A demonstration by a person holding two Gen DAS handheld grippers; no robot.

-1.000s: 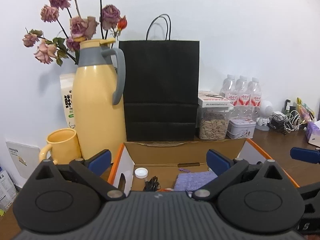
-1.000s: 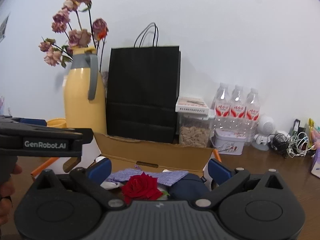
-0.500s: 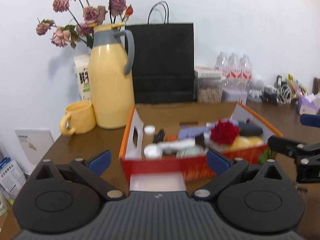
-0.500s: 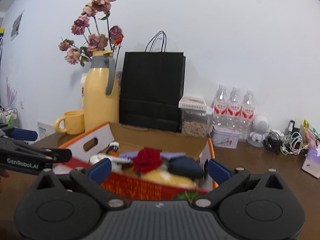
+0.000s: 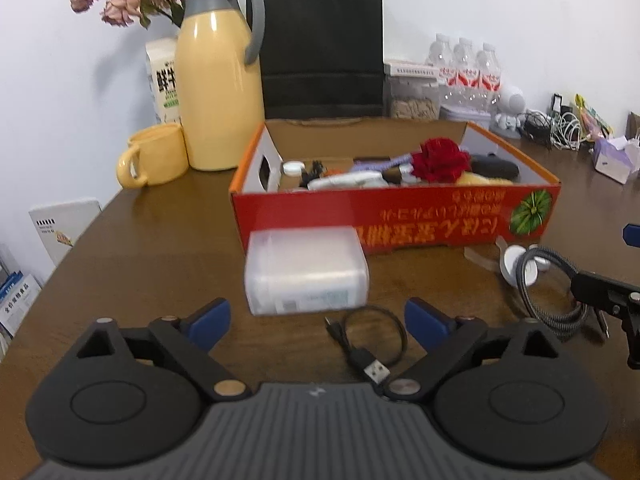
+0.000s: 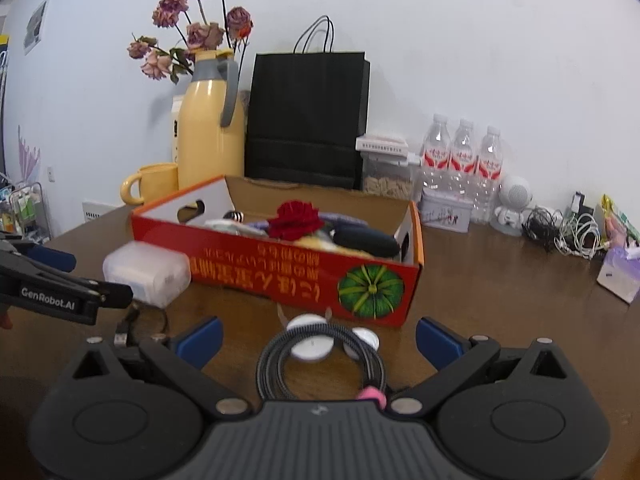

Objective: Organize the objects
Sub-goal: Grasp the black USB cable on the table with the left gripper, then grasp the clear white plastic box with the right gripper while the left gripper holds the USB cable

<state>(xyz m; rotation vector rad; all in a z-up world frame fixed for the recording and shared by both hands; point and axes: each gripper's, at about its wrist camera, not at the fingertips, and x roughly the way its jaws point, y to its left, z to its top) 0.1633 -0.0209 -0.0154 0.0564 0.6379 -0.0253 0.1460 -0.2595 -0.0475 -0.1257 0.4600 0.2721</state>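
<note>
A red cardboard box [image 5: 400,216] [image 6: 280,268] stands on the brown table, holding a red rose [image 5: 440,159] [image 6: 296,218], a dark pouch, a purple cloth and small items. In front of it lie a translucent plastic box [image 5: 306,276] [image 6: 146,272], a short black USB cable [image 5: 368,344] and a coiled braided cable [image 5: 548,292] [image 6: 320,364] on white discs. My left gripper [image 5: 318,320] is open and empty, just short of the plastic box and USB cable. My right gripper [image 6: 318,338] is open and empty over the braided coil.
A yellow thermos [image 5: 218,76] with dried flowers, a yellow mug [image 5: 154,156], a black paper bag [image 5: 320,48], a seed jar, water bottles [image 6: 460,160], a tin, tangled chargers [image 6: 568,232] and a tissue pack [image 5: 614,156] line the back and right. The table's left edge [image 5: 76,248] is near.
Both grippers have pulled back from over the box toward the table's front. The plastic box, USB cable and braided coil have come into view. Both stayed open.
</note>
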